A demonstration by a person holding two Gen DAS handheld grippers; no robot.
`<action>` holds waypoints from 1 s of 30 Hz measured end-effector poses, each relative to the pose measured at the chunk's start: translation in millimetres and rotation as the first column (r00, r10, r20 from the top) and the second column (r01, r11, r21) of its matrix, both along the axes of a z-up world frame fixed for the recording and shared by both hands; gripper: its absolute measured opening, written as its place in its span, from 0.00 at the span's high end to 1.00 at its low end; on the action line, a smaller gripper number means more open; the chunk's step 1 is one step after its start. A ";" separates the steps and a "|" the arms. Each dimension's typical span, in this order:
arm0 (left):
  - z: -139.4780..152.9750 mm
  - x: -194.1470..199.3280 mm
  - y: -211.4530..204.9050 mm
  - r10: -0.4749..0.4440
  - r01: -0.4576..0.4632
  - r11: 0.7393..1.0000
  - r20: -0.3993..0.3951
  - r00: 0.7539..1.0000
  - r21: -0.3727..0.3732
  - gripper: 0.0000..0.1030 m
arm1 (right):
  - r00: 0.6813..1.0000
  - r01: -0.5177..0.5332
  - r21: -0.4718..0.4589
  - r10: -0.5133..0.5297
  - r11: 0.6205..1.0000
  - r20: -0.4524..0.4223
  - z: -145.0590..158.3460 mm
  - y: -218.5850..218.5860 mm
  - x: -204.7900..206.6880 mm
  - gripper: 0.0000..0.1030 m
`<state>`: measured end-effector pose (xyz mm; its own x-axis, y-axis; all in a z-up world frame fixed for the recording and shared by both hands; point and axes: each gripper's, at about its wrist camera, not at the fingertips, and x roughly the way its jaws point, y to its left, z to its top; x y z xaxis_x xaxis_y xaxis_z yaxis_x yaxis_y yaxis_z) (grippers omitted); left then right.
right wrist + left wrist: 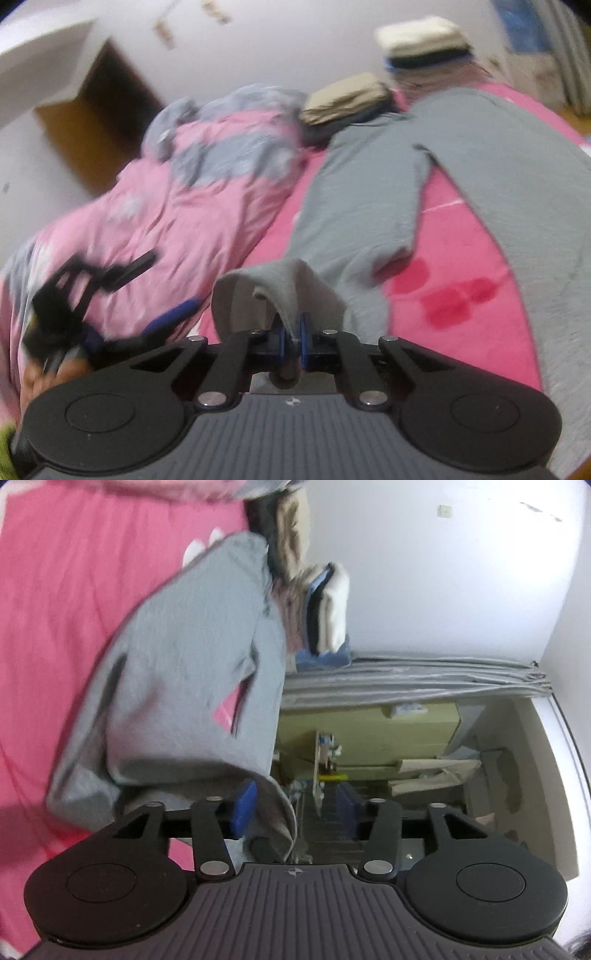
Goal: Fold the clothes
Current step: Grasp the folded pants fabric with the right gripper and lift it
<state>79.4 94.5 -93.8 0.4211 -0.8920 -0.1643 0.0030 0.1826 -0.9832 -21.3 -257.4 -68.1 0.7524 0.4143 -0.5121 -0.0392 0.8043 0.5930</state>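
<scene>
On the pink bedspread [74,609], seen through the left wrist camera, a grey garment [177,672] is spread out, one edge of it draped down across the left gripper [291,812]. Its jaws are seen standing partly apart, the blue pad [243,806] uncovered and nothing pressed between them; the cloth merely hangs over the near side. This gripper appears to have been freed so that a fresh hold can be taken. Beyond the garment, folded clothes [325,605] are stacked at the bed's far edge, presumably as finished pieces kept out of the way.

From the right wrist camera, the right gripper [293,345] is seen closed tightly on a bunched end of the same grey garment [369,192], the fabric rising in a loop above the blue pads. That end is probably held so it can be drawn over for a fold. To the left, a crumpled pink and grey quilt [192,184] lies pushed aside, and the left gripper [110,295] is blurred over it.
</scene>
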 end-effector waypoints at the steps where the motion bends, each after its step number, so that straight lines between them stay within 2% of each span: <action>1: 3.4 -2.0 2.6 0.004 -0.005 1.000 0.037 0.999 0.026 0.50 | 1.000 0.012 0.018 -0.012 1.000 -0.008 -1.2 -6.4 5.3 0.92; 3: 10.7 -7.1 7.3 0.007 -0.018 0.996 0.117 0.993 0.091 0.50 | 1.000 0.025 0.040 -0.024 0.999 -0.015 -2.6 -14.9 11.7 0.92; 4: 14.2 -10.5 7.6 -0.005 -0.020 0.988 0.164 0.986 0.152 0.50 | 1.000 0.023 0.042 -0.022 0.999 -0.014 -2.4 -16.3 13.1 0.92; 6: 20.3 -18.3 4.5 -0.053 -0.026 0.955 0.255 0.966 0.296 0.50 | 1.000 0.013 0.037 -0.012 0.999 -0.008 -1.0 -16.2 14.6 0.92; 9: 21.4 -28.8 -9.3 -0.141 -0.044 0.871 0.335 0.932 0.489 0.50 | 1.000 -0.009 0.016 0.009 1.000 0.004 1.5 -12.1 14.3 0.92; 12: 18.5 -37.9 -25.5 -0.232 -0.076 0.754 0.373 0.898 0.652 0.50 | 1.000 -0.025 0.002 0.025 1.000 0.009 4.2 -8.3 12.6 0.92; 16: 8.6 -38.7 -43.2 -0.300 -0.106 0.641 0.375 0.877 0.760 0.51 | 0.999 -0.040 -0.010 0.040 0.999 0.014 6.5 -5.9 9.7 0.92; 18: 4.7 -34.4 -50.9 -0.315 -0.114 0.599 0.364 0.876 0.793 0.56 | 0.999 -0.046 -0.018 0.046 0.999 0.016 7.3 -4.8 8.5 0.92; 20: 0.5 -29.6 -55.8 -0.318 -0.122 0.565 0.352 0.880 0.816 0.64 | 0.998 -0.051 -0.033 0.052 0.998 0.020 8.5 -3.2 7.5 0.92; 21: -0.1 -28.3 -56.7 -0.316 -0.126 0.558 0.351 0.881 0.820 0.67 | 0.998 -0.055 -0.041 0.056 0.998 0.022 9.0 -2.5 6.7 0.92; 25: 2.3 -28.8 -57.8 -0.332 -0.150 0.527 0.365 0.870 0.837 0.95 | 0.997 -0.072 -0.082 0.074 0.994 0.030 11.0 0.6 3.5 0.92; 27: 8.1 -33.3 -56.9 -0.343 -0.165 0.516 0.379 0.859 0.840 0.99 | 0.996 -0.081 -0.108 0.085 0.991 0.036 13.0 2.6 1.1 0.92; 30: 29.1 -45.7 -46.8 -0.370 -0.191 0.512 0.416 0.831 0.837 1.00 | 0.992 -0.099 -0.164 0.110 0.981 0.056 22.0 3.9 -6.5 0.92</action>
<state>33.8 47.7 -64.7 0.6061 -0.4853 -0.6302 0.4818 0.8544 -0.1945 -27.9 -253.5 -46.1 0.7431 0.4085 -0.5300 -0.1620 0.8783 0.4498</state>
